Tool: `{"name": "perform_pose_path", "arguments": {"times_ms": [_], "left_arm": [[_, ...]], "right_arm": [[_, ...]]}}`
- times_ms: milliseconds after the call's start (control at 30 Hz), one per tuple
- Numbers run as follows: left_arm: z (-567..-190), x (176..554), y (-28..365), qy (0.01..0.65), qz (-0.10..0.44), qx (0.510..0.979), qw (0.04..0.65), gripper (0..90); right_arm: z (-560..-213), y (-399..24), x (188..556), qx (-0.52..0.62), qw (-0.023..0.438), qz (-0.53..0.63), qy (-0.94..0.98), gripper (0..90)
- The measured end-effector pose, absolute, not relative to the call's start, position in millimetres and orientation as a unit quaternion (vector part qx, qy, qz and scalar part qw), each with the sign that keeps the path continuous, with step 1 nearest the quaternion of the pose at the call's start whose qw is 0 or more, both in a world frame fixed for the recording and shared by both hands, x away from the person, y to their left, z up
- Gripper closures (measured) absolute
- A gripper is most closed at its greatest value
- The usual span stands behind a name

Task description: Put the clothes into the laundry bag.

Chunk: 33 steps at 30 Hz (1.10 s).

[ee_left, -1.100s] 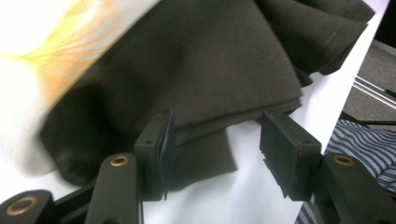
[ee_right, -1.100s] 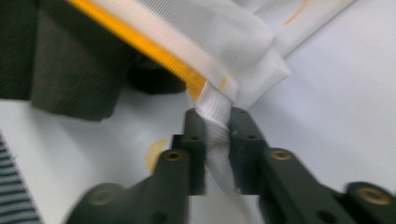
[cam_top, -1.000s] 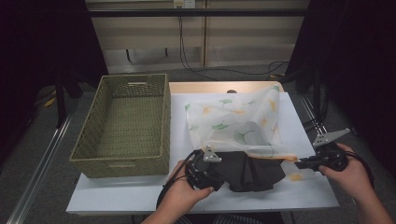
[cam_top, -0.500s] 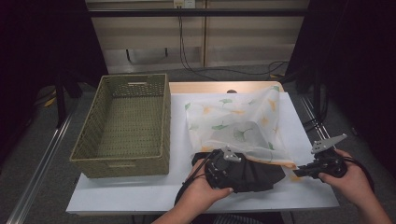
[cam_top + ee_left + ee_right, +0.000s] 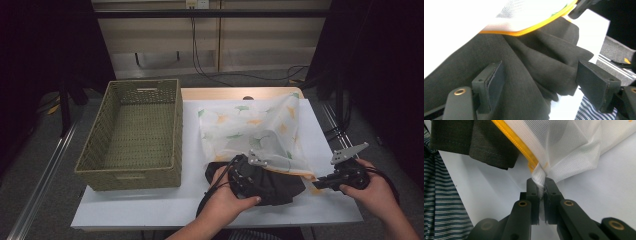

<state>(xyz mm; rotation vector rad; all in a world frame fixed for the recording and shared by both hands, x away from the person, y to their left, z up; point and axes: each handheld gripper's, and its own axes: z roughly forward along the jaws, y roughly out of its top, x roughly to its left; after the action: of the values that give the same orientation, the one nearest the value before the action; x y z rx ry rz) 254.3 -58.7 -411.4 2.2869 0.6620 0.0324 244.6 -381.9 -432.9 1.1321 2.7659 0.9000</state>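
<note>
A white mesh bag printed with leaves lies on the table, its orange zipper edge toward me. A black garment sits at the bag's mouth, partly under the mesh. My left gripper rests on the garment. Its jaws have just been opening, and in the left gripper view it stands open with folds of the black garment lying loose between the pads. At the right, my right gripper is shut on the bag's corner. The right gripper view shows it pinching the white mesh bag beside the zipper.
A woven green basket stands on the left part of the white table, close to the bag. The table's front edge runs just under both hands. A striped sleeve or shirt is near the right gripper.
My left hand has moved right along the black garment toward the bag's mouth, and its jaws have spread wider. The right gripper has held still on the bag corner.
</note>
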Motion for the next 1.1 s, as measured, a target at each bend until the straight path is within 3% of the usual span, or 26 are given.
{"name": "perform_pose_path", "arguments": {"times_ms": [300, 800, 867, 1000, 1100], "left_arm": [[-435, 262, -70, 0.262, 0.022, 0.907, 0.328, 16.4], [-459, 264, -83, 0.251, 0.048, 0.923, 0.289, 15.5], [-459, 262, -85, 0.236, 0.072, 0.928, 0.279, 24.5], [-457, 262, -83, 0.231, 0.069, 0.927, 0.287, 44.3], [-455, 264, -79, 0.228, 0.064, 0.925, 0.298, 68.9]], "right_arm": [[-435, -379, 242, 0.349, -0.001, 0.282, 0.894, 85.5], [-437, -376, 240, 0.344, -0.010, 0.283, 0.895, 85.5], [-438, -375, 240, 0.341, -0.012, 0.281, 0.897, 85.5], [-437, -373, 239, 0.340, -0.014, 0.281, 0.897, 85.5], [-437, -372, 239, 0.339, -0.016, 0.280, 0.898, 85.5]]}}
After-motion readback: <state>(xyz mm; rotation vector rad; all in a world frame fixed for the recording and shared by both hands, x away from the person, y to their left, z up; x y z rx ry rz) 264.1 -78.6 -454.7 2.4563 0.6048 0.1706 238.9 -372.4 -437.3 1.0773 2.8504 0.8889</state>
